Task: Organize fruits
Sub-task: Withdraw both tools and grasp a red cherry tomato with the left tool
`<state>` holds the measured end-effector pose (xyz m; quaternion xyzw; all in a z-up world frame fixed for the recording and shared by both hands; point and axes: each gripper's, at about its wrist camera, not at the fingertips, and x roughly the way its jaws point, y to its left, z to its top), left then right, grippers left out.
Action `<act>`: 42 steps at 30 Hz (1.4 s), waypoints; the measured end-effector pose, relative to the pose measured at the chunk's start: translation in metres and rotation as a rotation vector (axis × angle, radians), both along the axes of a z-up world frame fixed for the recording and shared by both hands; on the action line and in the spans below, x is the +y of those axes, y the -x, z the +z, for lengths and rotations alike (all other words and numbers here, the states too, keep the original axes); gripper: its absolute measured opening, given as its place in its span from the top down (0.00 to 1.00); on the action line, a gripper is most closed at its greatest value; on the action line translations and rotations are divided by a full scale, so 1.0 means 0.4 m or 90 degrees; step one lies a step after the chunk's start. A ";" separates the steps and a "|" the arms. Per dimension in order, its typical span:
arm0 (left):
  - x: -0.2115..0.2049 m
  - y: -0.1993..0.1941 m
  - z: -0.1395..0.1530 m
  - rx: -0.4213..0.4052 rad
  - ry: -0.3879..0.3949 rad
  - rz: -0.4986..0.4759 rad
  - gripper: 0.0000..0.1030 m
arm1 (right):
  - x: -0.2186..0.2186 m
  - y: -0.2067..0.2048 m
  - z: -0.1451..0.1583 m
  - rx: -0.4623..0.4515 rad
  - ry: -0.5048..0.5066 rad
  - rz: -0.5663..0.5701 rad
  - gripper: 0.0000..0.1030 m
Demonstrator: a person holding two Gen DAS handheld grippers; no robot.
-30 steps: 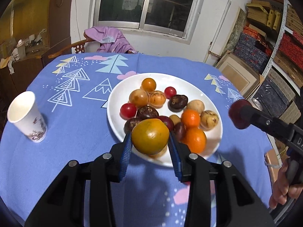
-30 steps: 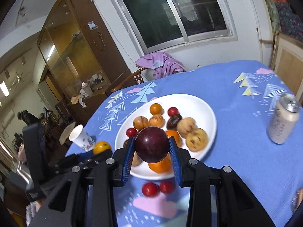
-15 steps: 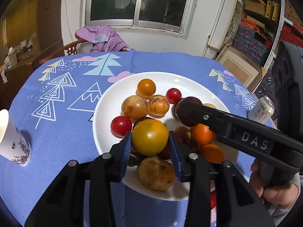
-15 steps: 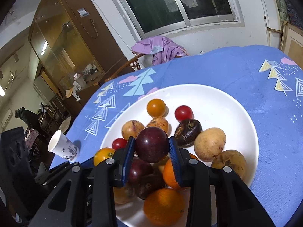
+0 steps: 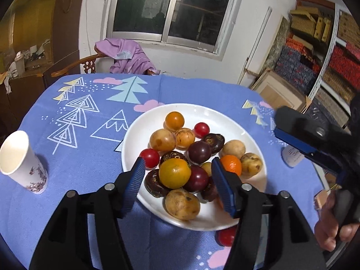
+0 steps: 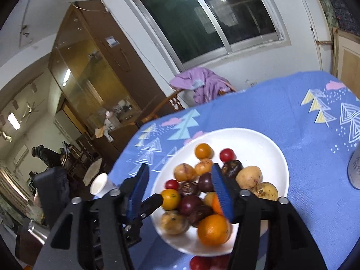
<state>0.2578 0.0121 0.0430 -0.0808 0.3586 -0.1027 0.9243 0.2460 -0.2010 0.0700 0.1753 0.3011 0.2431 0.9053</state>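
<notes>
A white plate (image 5: 225, 117) (image 6: 258, 144) on the blue tablecloth holds a pile of several fruits. My left gripper (image 5: 176, 180) is open above the plate's near side. A yellow-orange fruit (image 5: 174, 173) (image 6: 170, 199) rests on the pile between its jaws, not held. My right gripper (image 6: 180, 189) is open and empty above the plate. A dark purple plum (image 5: 199, 152) (image 6: 205, 185) lies on the pile. A red cherry tomato (image 5: 227, 236) lies on the cloth by the plate's near rim; two show in the right wrist view (image 6: 199, 263).
A white paper cup (image 5: 21, 162) (image 6: 100, 183) stands on the left of the table. A drink can (image 6: 355, 168) stands on the right. A wooden chair with a purple garment (image 5: 126, 56) is behind the table. Shelves with boxes (image 5: 326, 51) fill the right wall.
Both grippers have opened. The yellow-orange fruit and the dark plum were let go onto the pile. Both grippers have drawn back and up from the plate.
</notes>
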 end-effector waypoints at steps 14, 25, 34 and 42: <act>0.021 0.304 -0.048 -0.009 -0.014 0.036 0.15 | -0.129 0.256 -0.030 -0.015 0.058 -0.051 0.20; -0.135 0.319 -0.146 -0.019 -0.155 -0.023 0.08 | -0.233 0.246 -0.136 0.092 -0.033 -0.084 0.15; -0.200 0.264 -0.151 -0.009 -0.194 -0.038 0.08 | -0.245 0.242 -0.142 0.112 -0.056 -0.094 0.12; -0.244 0.233 -0.169 -0.007 -0.233 -0.059 0.08 | -0.254 0.239 -0.150 0.132 -0.076 -0.095 0.12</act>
